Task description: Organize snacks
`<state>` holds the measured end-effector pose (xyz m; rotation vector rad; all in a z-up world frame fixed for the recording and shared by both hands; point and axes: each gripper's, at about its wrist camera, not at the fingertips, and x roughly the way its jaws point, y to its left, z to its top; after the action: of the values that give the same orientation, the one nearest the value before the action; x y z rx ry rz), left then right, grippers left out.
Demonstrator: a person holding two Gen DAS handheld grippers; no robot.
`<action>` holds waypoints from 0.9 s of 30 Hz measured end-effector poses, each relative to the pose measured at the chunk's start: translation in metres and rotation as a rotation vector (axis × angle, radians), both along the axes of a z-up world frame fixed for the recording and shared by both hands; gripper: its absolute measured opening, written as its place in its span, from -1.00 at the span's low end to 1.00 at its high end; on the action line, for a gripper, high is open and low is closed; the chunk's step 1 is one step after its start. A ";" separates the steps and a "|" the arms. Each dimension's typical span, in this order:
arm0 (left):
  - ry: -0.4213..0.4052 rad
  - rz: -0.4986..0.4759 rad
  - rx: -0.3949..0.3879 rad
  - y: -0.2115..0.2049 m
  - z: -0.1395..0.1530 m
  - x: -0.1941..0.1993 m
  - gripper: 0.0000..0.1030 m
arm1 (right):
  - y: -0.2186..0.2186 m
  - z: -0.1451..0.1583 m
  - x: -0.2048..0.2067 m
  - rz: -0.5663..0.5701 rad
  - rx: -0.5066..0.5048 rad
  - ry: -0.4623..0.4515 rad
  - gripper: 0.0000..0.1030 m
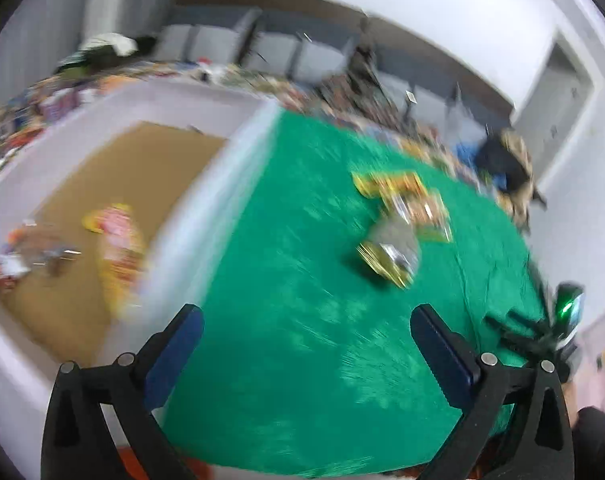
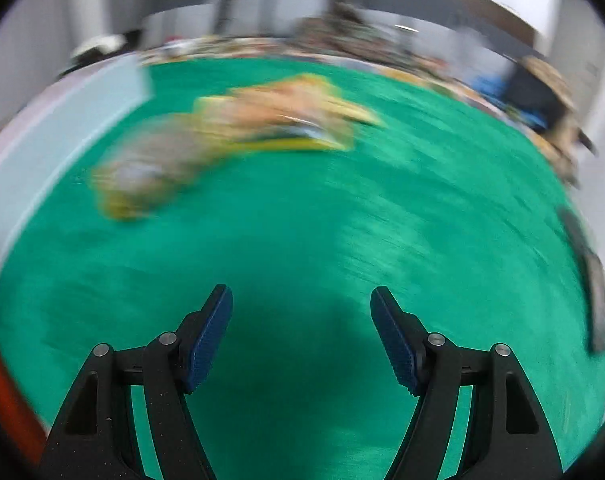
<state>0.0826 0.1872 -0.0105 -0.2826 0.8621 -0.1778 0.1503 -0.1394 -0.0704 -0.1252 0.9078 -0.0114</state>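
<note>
Both views are motion-blurred. A small pile of yellow and silver snack packets (image 1: 402, 220) lies on the green tablecloth (image 1: 302, 340), ahead and to the right of my open, empty left gripper (image 1: 306, 320). A white-walled box (image 1: 206, 200) with a brown floor stands at the left and holds a yellow-red snack bag (image 1: 118, 248) and another packet (image 1: 26, 260). In the right wrist view the same pile (image 2: 238, 136) lies ahead and left of my open, empty right gripper (image 2: 302, 300), which hangs over bare green cloth (image 2: 302, 240). The box wall (image 2: 62, 120) shows at the left.
A dark tripod with a green-lit device (image 1: 558, 320) stands at the table's right edge. A dark flat object (image 2: 590, 280) lies at the right edge in the right wrist view. Cluttered goods (image 1: 342, 92) line the far side beyond the table.
</note>
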 end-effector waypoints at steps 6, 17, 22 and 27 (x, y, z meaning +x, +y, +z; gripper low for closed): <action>0.129 -0.068 0.127 -0.082 -0.063 0.041 0.98 | -0.070 -0.001 -0.009 -0.136 0.033 -0.059 0.45; 0.102 -0.057 0.291 -0.106 -0.105 0.080 0.99 | -0.095 -0.015 -0.017 -0.202 0.099 -0.058 0.46; 0.080 -0.065 0.283 -0.103 -0.108 0.084 1.00 | -0.088 -0.018 -0.013 -0.192 0.062 -0.041 0.55; 0.075 -0.068 0.282 -0.101 -0.107 0.083 1.00 | -0.089 -0.020 -0.013 -0.192 0.070 -0.040 0.57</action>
<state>0.1653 0.0864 -0.1179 0.0033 0.9595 -0.1071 0.1372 -0.2289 -0.0899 0.0279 0.8769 -0.1600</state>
